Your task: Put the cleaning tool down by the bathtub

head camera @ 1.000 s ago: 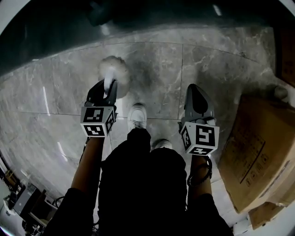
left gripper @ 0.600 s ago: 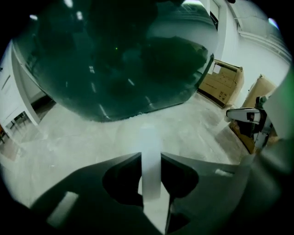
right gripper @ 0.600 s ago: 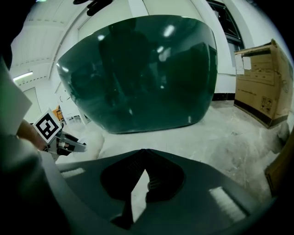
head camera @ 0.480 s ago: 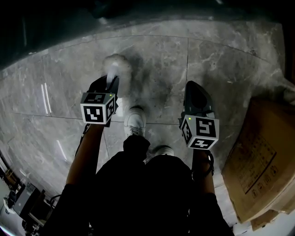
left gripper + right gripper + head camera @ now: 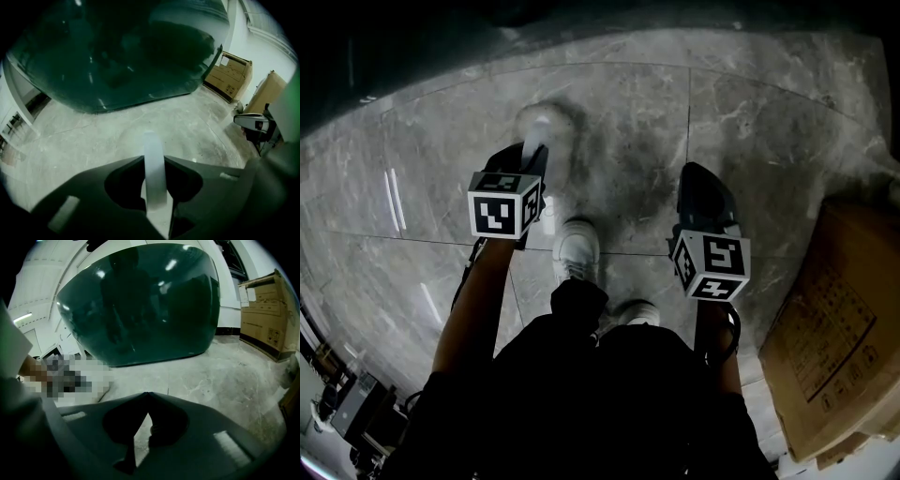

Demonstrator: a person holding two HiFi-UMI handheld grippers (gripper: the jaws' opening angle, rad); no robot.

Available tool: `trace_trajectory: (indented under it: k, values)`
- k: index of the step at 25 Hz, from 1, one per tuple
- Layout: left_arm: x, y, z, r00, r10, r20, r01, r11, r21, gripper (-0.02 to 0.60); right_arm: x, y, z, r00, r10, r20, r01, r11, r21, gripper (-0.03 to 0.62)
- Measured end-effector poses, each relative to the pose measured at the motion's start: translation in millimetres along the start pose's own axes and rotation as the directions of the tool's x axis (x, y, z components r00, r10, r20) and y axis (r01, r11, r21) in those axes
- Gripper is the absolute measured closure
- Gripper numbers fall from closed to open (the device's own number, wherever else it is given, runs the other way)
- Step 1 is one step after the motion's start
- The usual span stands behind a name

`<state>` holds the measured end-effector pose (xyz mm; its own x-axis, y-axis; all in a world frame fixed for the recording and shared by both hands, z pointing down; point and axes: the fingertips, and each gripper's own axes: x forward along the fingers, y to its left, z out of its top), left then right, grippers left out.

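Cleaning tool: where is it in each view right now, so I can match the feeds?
Head view: cleaning tool at upper centre-left, sticking forward out of the left claw.
Left gripper view: its white handle at bottom centre, clamped between the jaws.
Right gripper view: not in it.
Shared landmark: the dark green bathtub, along the top of all three.

The floor (image 5: 750, 131) is veined grey stone, polished. The tub (image 5: 140, 310) is glossy dark green. The box (image 5: 830, 328) is matt cardboard. The tool (image 5: 154, 173) has a smooth white plastic handle.
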<state>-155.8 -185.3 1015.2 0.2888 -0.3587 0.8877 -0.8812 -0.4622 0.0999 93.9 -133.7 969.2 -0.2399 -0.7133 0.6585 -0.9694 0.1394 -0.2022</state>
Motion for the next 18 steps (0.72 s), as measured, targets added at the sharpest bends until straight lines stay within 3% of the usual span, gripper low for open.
trace_trajectory:
  k: [10, 16, 17, 18]
  values:
    - [7, -2, 4, 1.000, 0.008, 0.011, -0.009, 0.999, 0.050, 0.492, 5, -8, -7, 1.000, 0.005, 0.005, -0.005, 1.000, 0.006, 0.580]
    - [3, -2, 10, 0.998, 0.006, 0.057, -0.010, 0.997, 0.081, 0.491, -5, -11, -3, 1.000, -0.011, 0.015, 0.011, 1.000, 0.017, 0.580]
    - [2, -3, 10, 0.998, 0.004, 0.066, -0.010, 0.996, 0.090, 0.488, -7, -12, -2, 1.000, -0.014, 0.017, 0.014, 1.000, 0.014, 0.580]
    - [2, -4, 12, 0.997, -0.004, 0.073, -0.003, 0.995, 0.100, 0.444, -8, -13, -1, 1.000, -0.017, 0.019, 0.017, 1.000, 0.012, 0.580]
